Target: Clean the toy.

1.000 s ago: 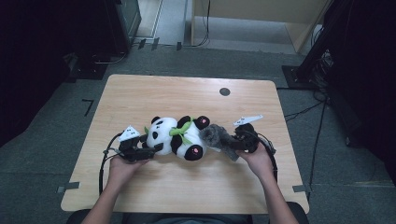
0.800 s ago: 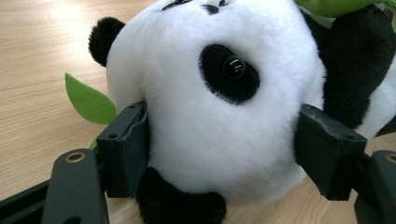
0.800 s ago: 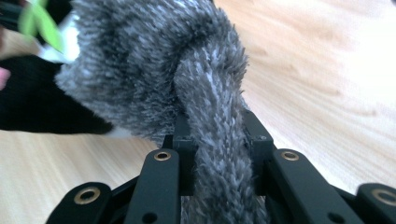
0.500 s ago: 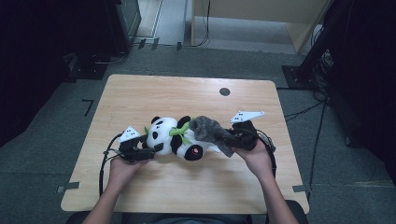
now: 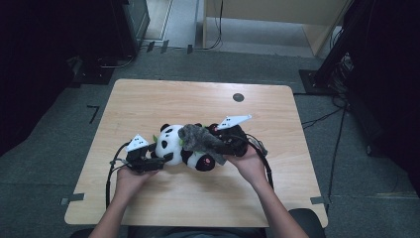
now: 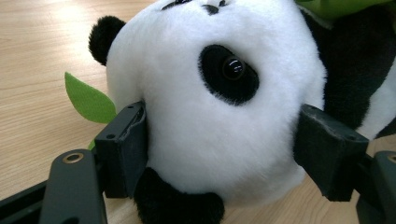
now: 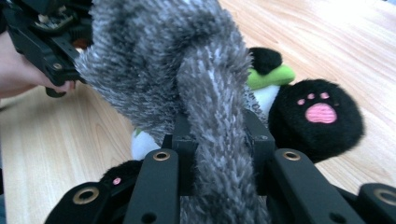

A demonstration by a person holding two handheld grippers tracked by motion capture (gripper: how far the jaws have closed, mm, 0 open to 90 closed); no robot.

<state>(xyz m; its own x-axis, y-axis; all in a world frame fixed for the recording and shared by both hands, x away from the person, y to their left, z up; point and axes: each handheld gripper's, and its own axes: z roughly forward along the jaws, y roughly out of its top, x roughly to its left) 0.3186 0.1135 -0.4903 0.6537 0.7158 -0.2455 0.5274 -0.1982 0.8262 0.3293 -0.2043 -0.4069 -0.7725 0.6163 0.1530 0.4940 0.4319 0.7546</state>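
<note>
We are looking down on a wooden table point(image 5: 148, 99) where a plush panda point(image 5: 181, 148) is lying near the middle, toward the person's side. The left gripper point(image 5: 161, 158) is sitting at the panda's 9 o'clock, and in the left gripper view its jaws are pressing in on either side of the panda's white head point(image 6: 210, 102), pinching it; a green leaf point(image 6: 88, 99) is poking out beside the left jaw. The right gripper point(image 5: 225, 148) is sitting at the panda's 3 o'clock, with its grey three-cornered plate point(image 5: 233, 120) on top. In the right gripper view we are seeing its jaws closing tight on a strip of grey fuzzy cloth point(image 7: 205, 93), which is draping over the panda's body from about 12 to 3 o'clock. A black foot with a pink paw print point(image 7: 321, 112) is showing just past the right jaw. We are seeing no containers on the table. A small dark disc point(image 5: 238, 97) is lying toward the table's far edge at about 1 o'clock from the panda, well apart.
</note>
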